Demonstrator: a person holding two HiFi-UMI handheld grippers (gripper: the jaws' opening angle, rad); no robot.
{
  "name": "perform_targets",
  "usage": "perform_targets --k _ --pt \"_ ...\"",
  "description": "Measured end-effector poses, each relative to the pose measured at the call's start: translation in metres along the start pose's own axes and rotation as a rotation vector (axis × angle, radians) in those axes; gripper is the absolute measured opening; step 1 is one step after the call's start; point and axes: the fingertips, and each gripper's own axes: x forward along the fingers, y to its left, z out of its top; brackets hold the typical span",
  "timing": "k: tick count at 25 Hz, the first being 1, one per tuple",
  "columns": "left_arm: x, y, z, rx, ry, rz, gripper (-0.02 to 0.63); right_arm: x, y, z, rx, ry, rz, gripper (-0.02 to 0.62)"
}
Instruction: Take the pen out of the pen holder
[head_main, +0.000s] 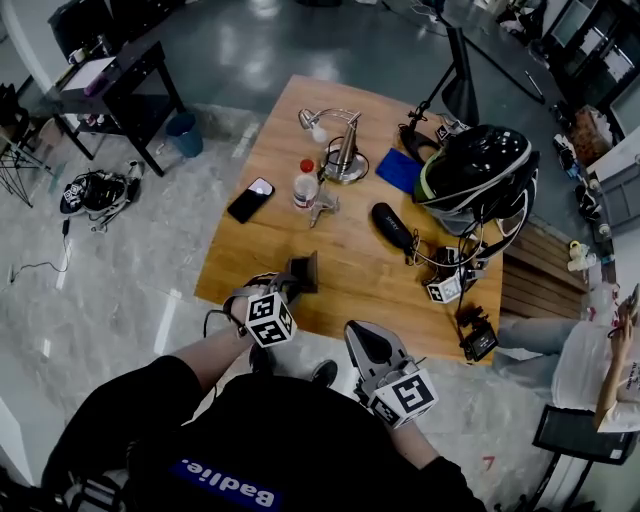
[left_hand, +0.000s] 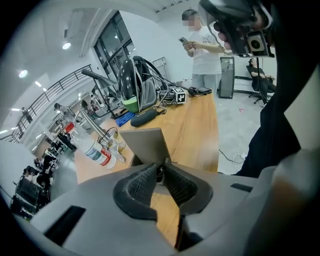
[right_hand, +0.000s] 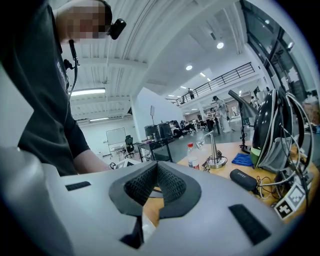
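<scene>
A dark square pen holder (head_main: 305, 270) stands near the front left edge of the wooden table (head_main: 350, 270). In the left gripper view it is a grey box (left_hand: 145, 145) right behind the jaws. My left gripper (head_main: 290, 285) points down at its top, and its jaws (left_hand: 161, 170) are nearly together on a thin dark pen tip (left_hand: 160, 174); the rest of the pen is hidden. My right gripper (head_main: 362, 340) hangs off the table's near edge, and in its own view (right_hand: 156, 166) it is shut with nothing between the pads.
On the table are a plastic bottle (head_main: 305, 185), a black phone (head_main: 250, 200), a metal stand (head_main: 345, 155), a blue cloth (head_main: 400, 170), a black case (head_main: 392, 225), a helmet with cables (head_main: 475, 175) and a marker cube (head_main: 445, 288). A person (head_main: 590, 360) stands at right.
</scene>
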Motion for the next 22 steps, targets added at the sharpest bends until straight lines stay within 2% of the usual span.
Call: perform_targets --k 5,11,22 --pt "-0.013 0.005 0.003 -0.002 -0.019 0.012 0.052 0.001 0.001 0.000 -0.006 -0.032 0.017 0.003" --pt "-0.052 0.010 0.025 -0.026 -0.108 0.036 0.051 0.009 0.011 0.003 -0.012 -0.037 0.046 0.003" --pt "-0.145 0.011 0.062 -0.149 -0.242 0.075 0.049 0.030 0.029 0.004 -0.032 -0.023 0.105 0.003"
